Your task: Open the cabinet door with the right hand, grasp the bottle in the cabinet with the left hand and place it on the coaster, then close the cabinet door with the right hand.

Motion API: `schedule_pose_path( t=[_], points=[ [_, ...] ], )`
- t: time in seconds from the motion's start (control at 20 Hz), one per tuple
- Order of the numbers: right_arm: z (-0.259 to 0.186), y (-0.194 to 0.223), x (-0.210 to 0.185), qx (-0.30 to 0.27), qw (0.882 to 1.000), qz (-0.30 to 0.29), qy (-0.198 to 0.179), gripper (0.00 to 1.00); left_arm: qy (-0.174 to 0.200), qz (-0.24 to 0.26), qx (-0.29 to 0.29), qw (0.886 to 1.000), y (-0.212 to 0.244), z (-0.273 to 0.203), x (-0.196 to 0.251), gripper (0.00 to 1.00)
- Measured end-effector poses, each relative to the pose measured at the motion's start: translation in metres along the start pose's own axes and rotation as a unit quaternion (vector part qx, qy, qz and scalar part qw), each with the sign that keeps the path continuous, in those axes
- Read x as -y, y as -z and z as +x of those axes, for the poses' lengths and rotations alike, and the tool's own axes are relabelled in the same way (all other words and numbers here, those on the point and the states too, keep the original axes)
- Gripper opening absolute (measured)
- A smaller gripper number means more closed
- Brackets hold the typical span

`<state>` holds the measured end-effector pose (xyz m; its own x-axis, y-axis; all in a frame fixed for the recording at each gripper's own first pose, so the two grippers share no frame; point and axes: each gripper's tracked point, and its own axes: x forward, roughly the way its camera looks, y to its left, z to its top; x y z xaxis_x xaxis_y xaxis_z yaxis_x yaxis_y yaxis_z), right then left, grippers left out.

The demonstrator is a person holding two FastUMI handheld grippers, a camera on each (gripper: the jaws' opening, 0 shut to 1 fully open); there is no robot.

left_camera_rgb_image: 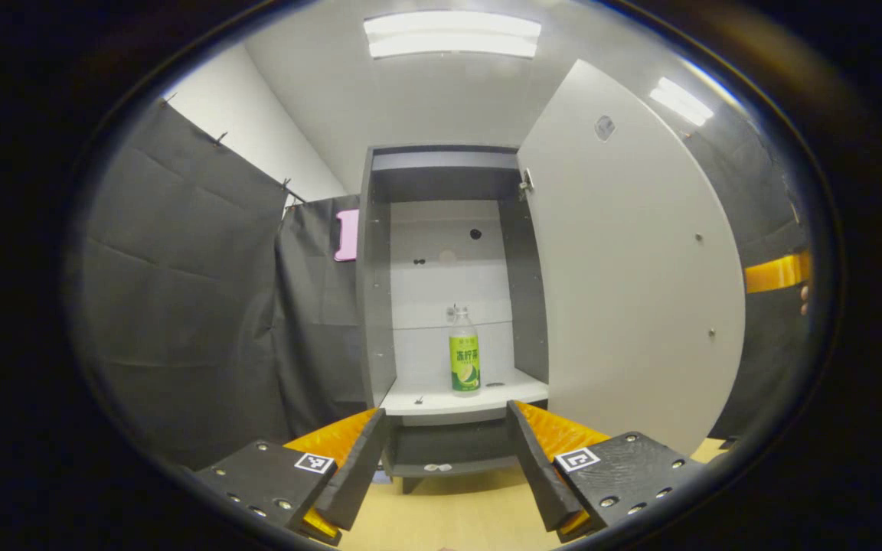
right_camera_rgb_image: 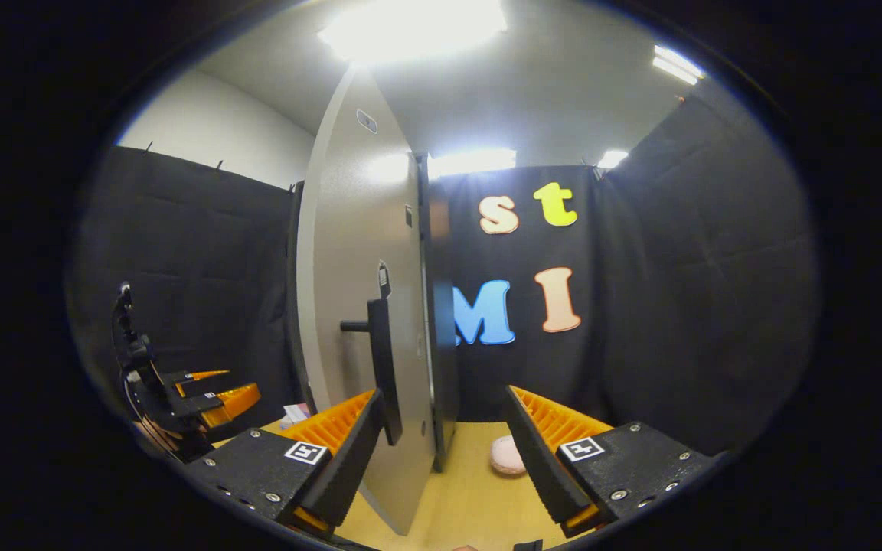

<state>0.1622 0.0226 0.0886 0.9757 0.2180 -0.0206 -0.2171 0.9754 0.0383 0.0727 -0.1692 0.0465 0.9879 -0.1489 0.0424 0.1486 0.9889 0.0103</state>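
A clear bottle (left_camera_rgb_image: 464, 352) with a green label stands upright on the white shelf (left_camera_rgb_image: 426, 402) inside the open cabinet (left_camera_rgb_image: 376, 291). My left gripper (left_camera_rgb_image: 449, 467) is open, short of the shelf and aimed at the bottle. The grey cabinet door (left_camera_rgb_image: 632, 260) is swung wide to the right. In the right gripper view the door (right_camera_rgb_image: 357, 252) stands edge-on, its black handle (right_camera_rgb_image: 381, 360) by the left fingertip of my open right gripper (right_camera_rgb_image: 441, 459), whose fingers straddle the door's edge without pressing it. A round pale coaster (right_camera_rgb_image: 507, 455) lies on the table past the door. My left gripper (right_camera_rgb_image: 223, 388) shows at far left.
Black cloth walls (left_camera_rgb_image: 181, 291) close in the booth on all sides. The wooden tabletop (left_camera_rgb_image: 449, 505) runs under the cabinet, which has a dark lower compartment (left_camera_rgb_image: 445, 448). A small white and pink item (right_camera_rgb_image: 295, 413) lies on the table left of the door.
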Motion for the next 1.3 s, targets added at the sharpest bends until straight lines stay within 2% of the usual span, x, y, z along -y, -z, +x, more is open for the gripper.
schedule_pose_path(
  t=[0.35,0.7,0.85,0.9,0.95,1.0,1.1,1.15,1.2,1.3],
  points=[
    [-0.016,0.024,0.053,-0.022,0.993,0.024,0.115,0.95,0.047,-0.031,0.021,0.998,-0.020,0.087,0.004,0.88],
    [-0.017,0.049,0.073,-0.030,0.978,0.020,0.207,0.94,0.090,-0.059,0.005,0.994,-0.005,0.190,0.002,0.89],
    [-0.013,0.062,0.074,-0.031,0.971,0.032,0.233,0.94,0.102,-0.052,-0.001,0.993,0.007,0.233,0.007,0.89],
    [-0.012,0.065,0.075,-0.030,0.969,0.039,0.240,0.94,0.106,-0.046,-0.004,0.993,0.015,0.246,0.010,0.84],
    [-0.008,0.069,0.075,-0.033,0.968,0.045,0.245,0.94,0.112,-0.042,-0.007,0.993,0.022,0.259,0.013,0.92],
    [-0.006,0.074,0.075,-0.036,0.966,0.050,0.251,0.94,0.116,-0.040,-0.011,0.992,0.032,0.271,0.016,0.88],
    [-0.002,0.082,0.074,-0.044,0.963,0.055,0.261,0.94,0.123,-0.036,-0.021,0.992,0.049,0.292,0.022,0.92],
    [-0.001,0.085,0.074,-0.046,0.961,0.054,0.267,0.94,0.123,-0.035,-0.029,0.991,0.056,0.303,0.024,0.88],
    [-0.002,0.087,0.073,-0.049,0.960,0.051,0.272,0.94,0.124,-0.037,-0.034,0.991,0.062,0.312,0.025,0.92],
    [-0.001,0.090,0.074,-0.050,0.957,0.050,0.280,0.94,0.125,-0.049,-0.040,0.990,0.074,0.327,0.027,0.92]
  ],
)
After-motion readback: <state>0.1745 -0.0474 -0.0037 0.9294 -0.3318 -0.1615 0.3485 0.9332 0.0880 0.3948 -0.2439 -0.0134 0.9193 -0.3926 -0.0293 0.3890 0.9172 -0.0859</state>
